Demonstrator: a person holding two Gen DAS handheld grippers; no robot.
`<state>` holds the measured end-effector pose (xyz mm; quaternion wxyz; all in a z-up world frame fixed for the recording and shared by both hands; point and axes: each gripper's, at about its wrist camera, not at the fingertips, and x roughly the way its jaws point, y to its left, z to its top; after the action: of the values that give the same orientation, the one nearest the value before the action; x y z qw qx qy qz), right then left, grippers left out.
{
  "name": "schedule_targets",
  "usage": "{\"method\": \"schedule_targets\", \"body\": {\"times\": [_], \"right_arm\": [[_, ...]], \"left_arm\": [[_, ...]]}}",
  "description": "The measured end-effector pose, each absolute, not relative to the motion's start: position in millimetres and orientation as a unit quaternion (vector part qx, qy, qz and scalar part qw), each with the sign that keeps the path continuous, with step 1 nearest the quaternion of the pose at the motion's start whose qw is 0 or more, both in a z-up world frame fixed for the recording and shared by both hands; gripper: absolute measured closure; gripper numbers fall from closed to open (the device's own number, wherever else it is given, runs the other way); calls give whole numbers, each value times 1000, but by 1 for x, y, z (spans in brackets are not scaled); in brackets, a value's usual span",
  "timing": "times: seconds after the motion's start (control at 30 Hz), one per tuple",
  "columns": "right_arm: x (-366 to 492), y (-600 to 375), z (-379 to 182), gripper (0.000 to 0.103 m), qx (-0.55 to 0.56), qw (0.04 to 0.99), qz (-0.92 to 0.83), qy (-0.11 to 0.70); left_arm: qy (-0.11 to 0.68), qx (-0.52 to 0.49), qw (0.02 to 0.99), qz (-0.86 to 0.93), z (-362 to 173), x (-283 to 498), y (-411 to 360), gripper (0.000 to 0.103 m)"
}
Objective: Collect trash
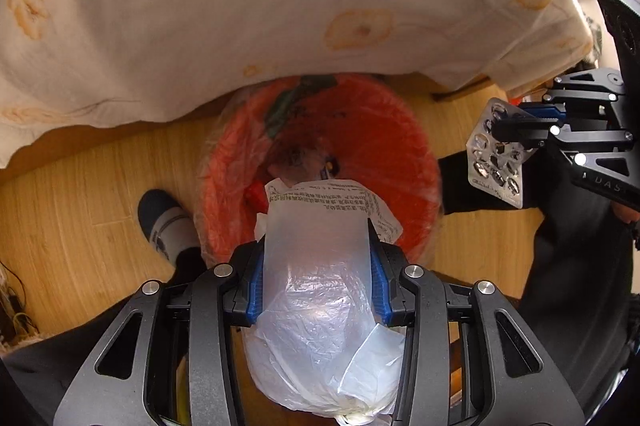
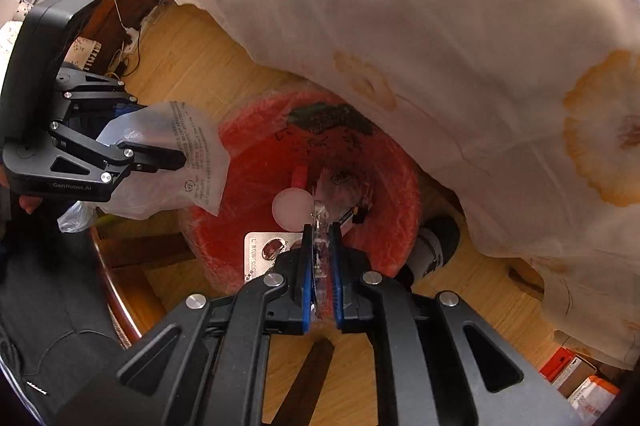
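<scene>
A red trash bin [image 1: 360,130] lined with clear plastic stands on the wood floor, with several bits of trash inside; it also shows in the right wrist view [image 2: 384,186]. My left gripper [image 1: 316,238] is shut on a crumpled clear plastic bag [image 1: 320,290] with printed text, held above the bin's near rim; the bag also shows in the right wrist view [image 2: 188,162]. My right gripper [image 2: 320,234] is shut on a silver blister pack [image 2: 260,250], held over the bin. The pack [image 1: 496,154] shows right of the bin in the left wrist view.
A white floral bedsheet [image 1: 240,6] hangs over the bin's far side. A foot in a grey and blue sock [image 1: 168,222] stands left of the bin. Dark trouser legs [image 1: 576,266] are at right. Cables [image 2: 128,46] and boxes [image 2: 576,374] lie on the floor.
</scene>
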<state>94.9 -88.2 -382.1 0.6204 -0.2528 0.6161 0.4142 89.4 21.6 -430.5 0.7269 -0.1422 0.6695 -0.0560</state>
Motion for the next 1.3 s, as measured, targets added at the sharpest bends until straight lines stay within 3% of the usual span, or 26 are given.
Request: {"method": "schedule_targets", "body": {"times": [0.63, 0.73, 0.77, 0.8, 0.83, 1.3], "right_arm": [[93, -79, -440, 95, -277, 577, 406, 652], [94, -79, -447, 94, -265, 560, 411, 669], [96, -80, -449, 76, -264, 558, 409, 672], [97, -80, -450, 17, -266, 562, 403, 671], [99, -81, -451, 6, -266, 568, 396, 670], [97, -90, -431, 5, -262, 575, 395, 667]], "left_arm": [[707, -176, 682, -64, -482, 98, 27, 63], [708, -177, 681, -61, -486, 100, 28, 58], [708, -177, 681, -54, -487, 100, 29, 41], [710, -178, 679, -50, -488, 101, 30, 21], [708, -180, 681, -46, -488, 101, 31, 7], [706, -135, 694, -38, -460, 100, 22, 6]]}}
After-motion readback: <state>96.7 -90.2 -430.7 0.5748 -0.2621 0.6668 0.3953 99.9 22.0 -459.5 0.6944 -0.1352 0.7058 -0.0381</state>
